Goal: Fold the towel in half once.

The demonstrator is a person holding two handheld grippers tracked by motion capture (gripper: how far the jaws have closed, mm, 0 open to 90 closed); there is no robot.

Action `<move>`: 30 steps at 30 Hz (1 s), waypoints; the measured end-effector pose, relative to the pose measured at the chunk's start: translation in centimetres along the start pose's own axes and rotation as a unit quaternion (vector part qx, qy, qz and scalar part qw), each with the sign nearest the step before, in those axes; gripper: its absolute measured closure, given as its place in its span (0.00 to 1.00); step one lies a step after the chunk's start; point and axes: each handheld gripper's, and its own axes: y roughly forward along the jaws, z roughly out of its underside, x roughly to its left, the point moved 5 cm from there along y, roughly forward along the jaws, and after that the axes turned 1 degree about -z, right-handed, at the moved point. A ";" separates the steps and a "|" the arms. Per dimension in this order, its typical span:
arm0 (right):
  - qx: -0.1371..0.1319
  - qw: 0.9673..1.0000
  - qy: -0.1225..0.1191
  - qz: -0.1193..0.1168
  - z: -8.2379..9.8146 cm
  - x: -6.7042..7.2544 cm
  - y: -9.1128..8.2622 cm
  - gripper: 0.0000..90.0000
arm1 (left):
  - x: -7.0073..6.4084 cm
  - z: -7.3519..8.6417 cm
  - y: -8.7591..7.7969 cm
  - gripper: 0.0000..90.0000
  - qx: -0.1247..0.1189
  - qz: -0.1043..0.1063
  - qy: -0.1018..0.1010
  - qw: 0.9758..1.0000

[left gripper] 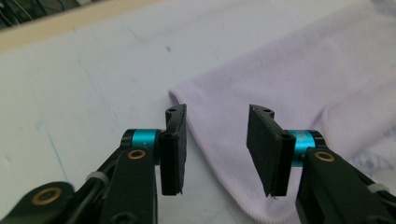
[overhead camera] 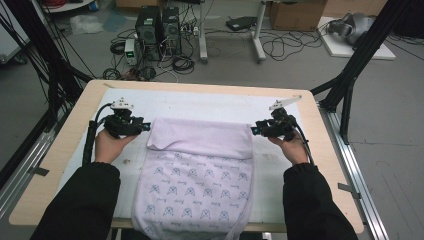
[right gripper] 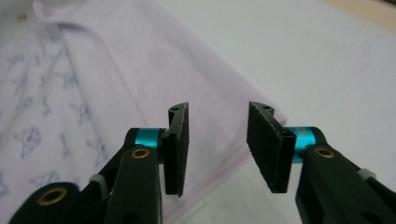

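Fold step looks done: lilac cloth (overhead camera: 200,170) lies mid-counter (overhead camera: 310,165), far edge doubled back toward 6 o'clock. Left tongs (overhead camera: 146,126) at its 9 o'clock corner, right tongs (overhead camera: 254,130) at 3, both apart, empty. Next, probably: regrip for another fold.

- left gripper (overhead camera: 146,126) sits in the left hand (overhead camera: 111,142), jaws parted, nothing pinched
- right gripper (overhead camera: 254,130) same deal in the right hand (overhead camera: 290,146), both pointing inward at each other
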 end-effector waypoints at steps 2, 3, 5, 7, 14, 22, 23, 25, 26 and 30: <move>-0.002 1.000 -0.003 -0.002 1.1 0.4 -0.1 0.62 | -0.5 1.0 -0.1 0.63 0.001 0.013 0.003 1.000; -0.002 1.000 0.002 -0.006 1.4 0.6 -0.1 0.62 | -0.8 1.4 -0.2 0.63 -0.006 0.028 0.001 1.000; -0.008 1.000 0.010 -0.017 2.4 1.1 -0.1 0.60 | -1.3 2.0 -0.5 0.62 -0.007 0.041 -0.004 0.999; -0.006 1.000 0.007 -0.022 3.0 1.6 0.0 0.60 | -1.8 2.6 -0.9 0.62 -0.010 0.047 -0.003 0.999; 0.000 1.000 0.007 -0.028 4.6 2.8 0.5 0.58 | -2.8 4.2 -1.3 0.58 -0.002 0.067 0.005 0.998; 0.004 0.999 0.011 -0.039 4.9 3.1 1.2 0.53 | -3.9 4.2 -0.2 0.46 -0.004 0.070 0.012 0.997; 0.006 0.999 0.013 -0.045 5.0 3.1 1.4 0.52 | -4.0 4.3 0.1 0.44 0.002 0.072 0.013 0.997; 0.013 0.999 0.014 -0.048 5.1 3.2 1.7 0.52 | -4.4 4.4 0.7 0.44 0.008 0.071 0.022 0.997; 0.018 0.998 0.014 -0.051 5.2 3.3 2.0 0.52 | -4.5 4.5 0.8 0.45 0.010 0.073 0.024 0.997; 0.034 0.998 0.002 -0.057 5.3 3.8 2.7 0.74 | -4.8 4.7 1.3 0.80 0.019 0.077 0.040 0.996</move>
